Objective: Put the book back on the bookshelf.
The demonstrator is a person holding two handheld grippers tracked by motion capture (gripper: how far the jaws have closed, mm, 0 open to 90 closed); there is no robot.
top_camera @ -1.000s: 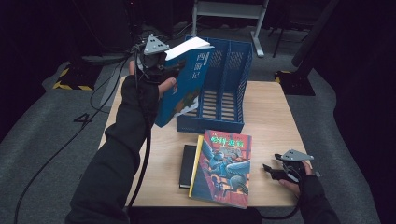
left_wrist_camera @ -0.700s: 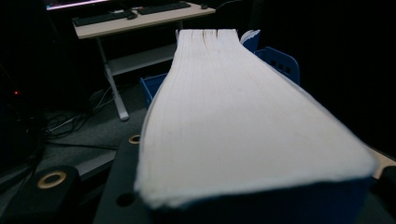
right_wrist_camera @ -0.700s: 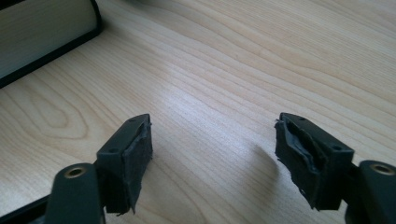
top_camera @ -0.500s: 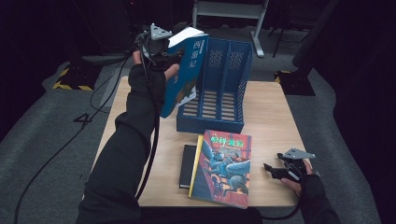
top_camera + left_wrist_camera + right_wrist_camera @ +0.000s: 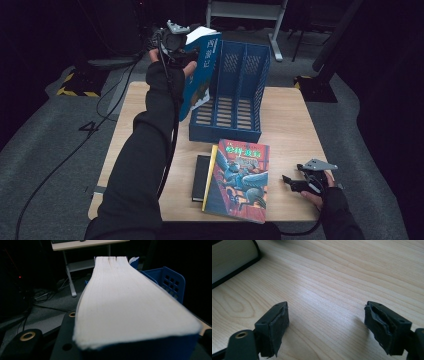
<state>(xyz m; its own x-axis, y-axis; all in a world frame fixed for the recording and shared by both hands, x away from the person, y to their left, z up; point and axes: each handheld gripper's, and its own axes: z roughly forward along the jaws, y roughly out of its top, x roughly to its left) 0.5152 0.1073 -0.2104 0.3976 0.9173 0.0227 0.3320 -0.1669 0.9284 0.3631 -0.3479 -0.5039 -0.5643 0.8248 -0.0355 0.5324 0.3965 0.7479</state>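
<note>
The table carries the blue file rack w/ three slots, and nearer the person a colourful book lying partly over a black book. The thick blue book is clamped in the left gripper, tilted at the rack's left side. Compared w/ one sec. ago it is higher and closer to the slots, so I think it is about to go in. The right gripper rests low at the table's right edge; its jaws have just been opening and stand apart, nothing between them.
</note>
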